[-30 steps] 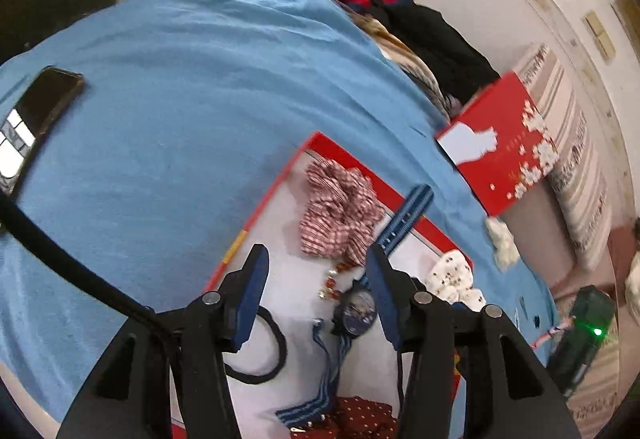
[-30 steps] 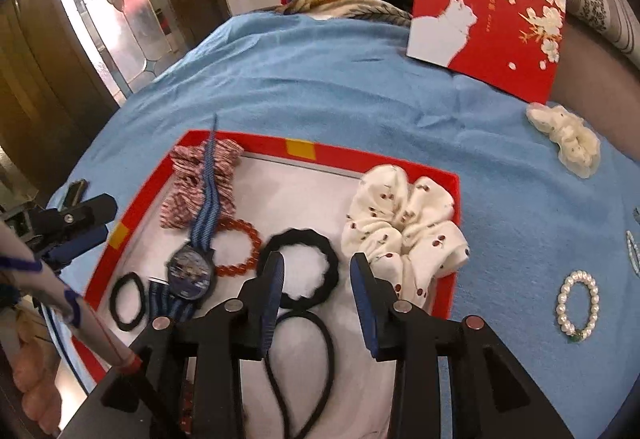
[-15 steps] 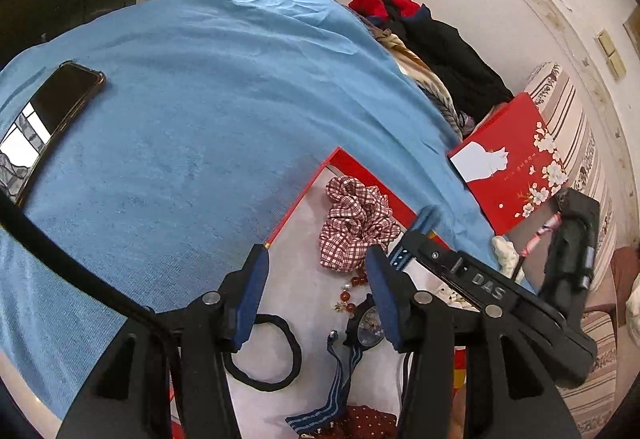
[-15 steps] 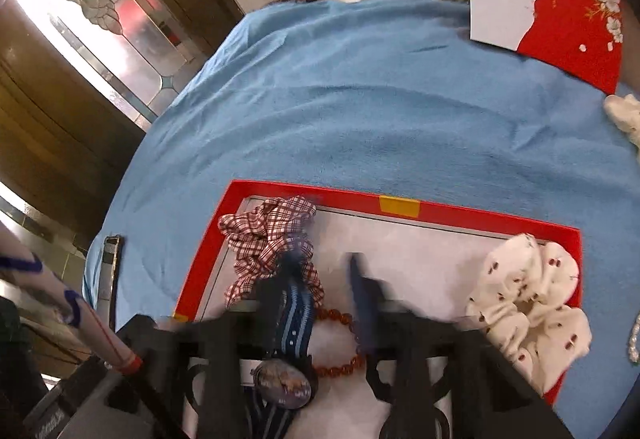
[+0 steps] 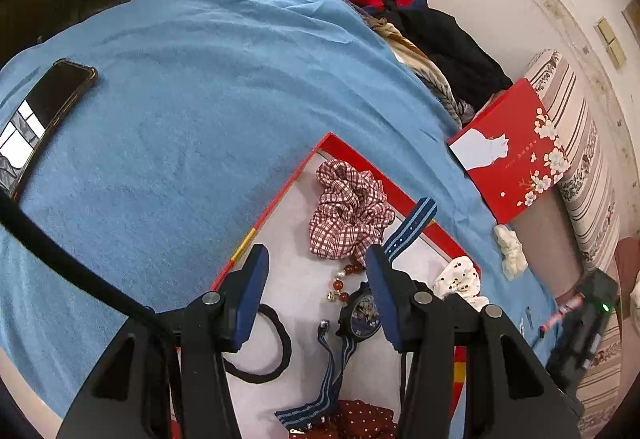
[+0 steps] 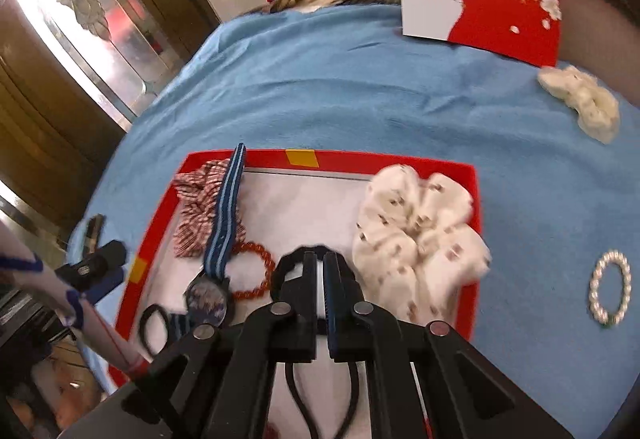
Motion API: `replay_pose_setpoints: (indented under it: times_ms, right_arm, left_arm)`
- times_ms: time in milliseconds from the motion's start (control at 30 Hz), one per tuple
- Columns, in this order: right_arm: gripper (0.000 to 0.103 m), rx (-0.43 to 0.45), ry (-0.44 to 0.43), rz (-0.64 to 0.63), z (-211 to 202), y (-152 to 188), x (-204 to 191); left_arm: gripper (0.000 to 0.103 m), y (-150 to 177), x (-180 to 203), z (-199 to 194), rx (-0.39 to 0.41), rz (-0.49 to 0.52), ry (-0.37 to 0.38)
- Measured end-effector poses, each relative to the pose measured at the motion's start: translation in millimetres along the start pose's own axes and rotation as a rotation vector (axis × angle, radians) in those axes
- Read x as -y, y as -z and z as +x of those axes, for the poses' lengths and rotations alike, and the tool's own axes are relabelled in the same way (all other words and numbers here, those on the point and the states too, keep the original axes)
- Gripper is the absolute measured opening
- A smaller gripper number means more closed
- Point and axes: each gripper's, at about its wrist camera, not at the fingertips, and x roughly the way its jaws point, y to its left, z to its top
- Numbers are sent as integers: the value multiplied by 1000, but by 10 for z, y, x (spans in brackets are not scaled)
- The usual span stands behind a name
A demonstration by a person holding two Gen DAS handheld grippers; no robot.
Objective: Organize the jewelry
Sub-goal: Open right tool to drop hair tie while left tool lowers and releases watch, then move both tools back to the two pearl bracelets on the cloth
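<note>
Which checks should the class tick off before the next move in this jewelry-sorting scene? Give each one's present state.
1. Right gripper shut: ok.
2. Black wavy hair tie actually pinched between its pads: cannot tell; the tips sit right at the tie.
3. Left gripper open and holding nothing: ok; it hovers over the red tray.
4. Pearl bracelet inside the tray: not ok; it lies on the blue cloth outside the rim.
5. Cream scrunchie inside the tray: not ok; it lies on the cloth too.
</note>
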Motion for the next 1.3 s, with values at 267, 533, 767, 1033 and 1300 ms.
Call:
replay_pose_setpoints:
  times_ms: [267, 533, 767, 1033, 1300]
  right_arm:
    - [41, 68, 84, -32, -589, 251, 431]
    - [41, 62, 140, 72, -875, 530, 1128]
    - [41, 61, 119, 92, -1027, 744, 1224]
    - [41, 86, 131, 85, -1188, 839, 1306]
    - [45, 112, 159, 131, -1375, 954, 1635]
  left_arm:
    - [49, 78, 172, 71, -38, 43, 21]
    - [52, 288, 486, 342, -107, 164, -54]
    - [53, 365, 547, 569, -237, 177, 61]
    - [53, 435, 626, 400, -261, 232, 143]
    - [53, 234, 525, 171, -99, 135, 110]
